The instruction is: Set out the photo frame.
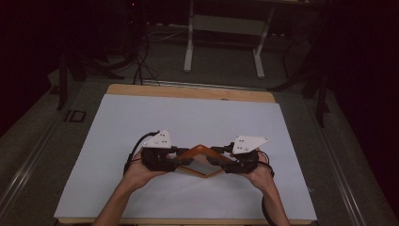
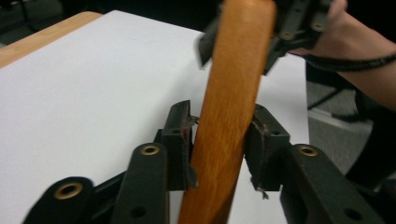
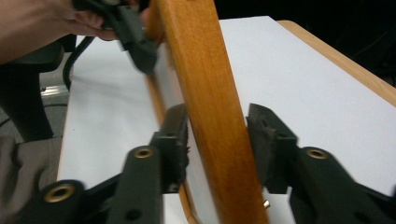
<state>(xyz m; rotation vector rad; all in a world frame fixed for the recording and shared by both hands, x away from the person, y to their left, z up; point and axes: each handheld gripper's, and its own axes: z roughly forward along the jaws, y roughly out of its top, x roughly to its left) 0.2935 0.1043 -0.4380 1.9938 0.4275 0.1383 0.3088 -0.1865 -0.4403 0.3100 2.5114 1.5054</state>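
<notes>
1. Above the white sheet [image 1: 188, 122], high view: wooden frame [image 1: 200, 161] sits diamond-wise over the sheet's near half, held between both tools. Left gripper [image 1: 173, 157] is on the frame's left corner, right gripper [image 1: 225, 160] on its right corner. Hands come in from the sheet's near edge.
2. Left gripper view: left gripper [image 2: 219, 140] has both pads pressed on the frame's orange bar [image 2: 229, 116], so clamped. The other gripper [image 2: 285, 28] grips the frame's far end, with white sheet [image 2: 93, 84] behind the frame.
3. Right gripper view: right gripper [image 3: 217, 135] straddles the bar [image 3: 205, 102]. Left pad touches; right pad looks slightly off, blur makes it hard to call. Probably a grip.
</notes>
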